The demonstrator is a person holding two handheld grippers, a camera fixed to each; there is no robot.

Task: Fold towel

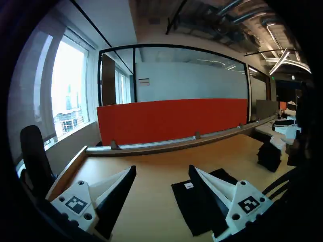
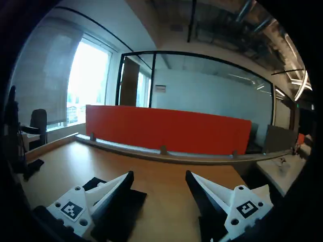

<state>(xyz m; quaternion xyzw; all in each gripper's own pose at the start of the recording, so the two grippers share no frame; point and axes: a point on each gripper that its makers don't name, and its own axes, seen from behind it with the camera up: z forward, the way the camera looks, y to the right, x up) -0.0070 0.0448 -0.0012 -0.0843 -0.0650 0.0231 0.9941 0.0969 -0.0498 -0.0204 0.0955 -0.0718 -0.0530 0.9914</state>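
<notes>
A black folded towel [image 1: 194, 201] lies flat on the wooden desk [image 1: 161, 169], with a small white tag near its far left corner. My left gripper [image 1: 161, 171] hovers above the desk, open, its right finger over the towel's left part. In the right gripper view the same black towel [image 2: 133, 199] lies under and behind the left finger of my right gripper [image 2: 159, 175], which is open with nothing between its fingers.
An orange partition [image 1: 173, 119] runs along the desk's far edge on a metal rail. A black stack of folded cloth [image 1: 269, 155] and white items sit at the right. A black office chair [image 1: 34, 159] stands at the left by the window.
</notes>
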